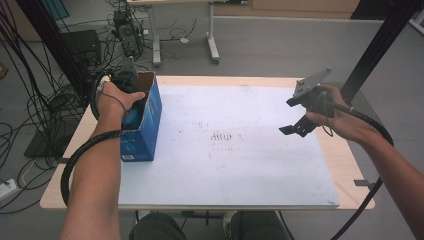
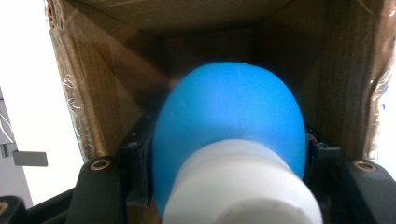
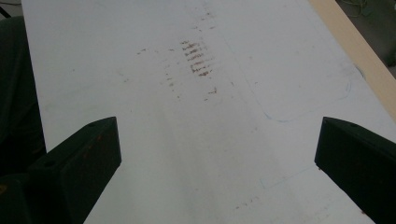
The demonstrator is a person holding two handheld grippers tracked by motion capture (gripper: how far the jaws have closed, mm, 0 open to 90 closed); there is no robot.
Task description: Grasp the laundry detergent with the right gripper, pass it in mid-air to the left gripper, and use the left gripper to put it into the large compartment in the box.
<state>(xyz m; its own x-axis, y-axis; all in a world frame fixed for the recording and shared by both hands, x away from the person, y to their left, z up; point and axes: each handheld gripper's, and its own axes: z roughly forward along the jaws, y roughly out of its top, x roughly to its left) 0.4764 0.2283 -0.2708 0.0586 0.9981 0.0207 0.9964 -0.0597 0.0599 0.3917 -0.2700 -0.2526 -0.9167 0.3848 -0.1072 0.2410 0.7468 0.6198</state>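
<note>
White matte board [image 1: 240, 150] bears cardboard box [image 1: 150, 117], smooth blue bottle [image 2: 229, 121].

The box [image 2: 116, 93] is brown rough cardboard inside; the blue bottle [image 2: 229, 126] looks like smooth matt plastic.

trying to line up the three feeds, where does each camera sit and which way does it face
High view: above the person's side, looking forward and down on the table; both forearms, left gripper, right gripper.
Left gripper view: on that gripper, facing into the cardboard box; jaws clamp a blue bottle.
Right gripper view: facing the table; open jaws.
Shared: brown smudges.
</note>
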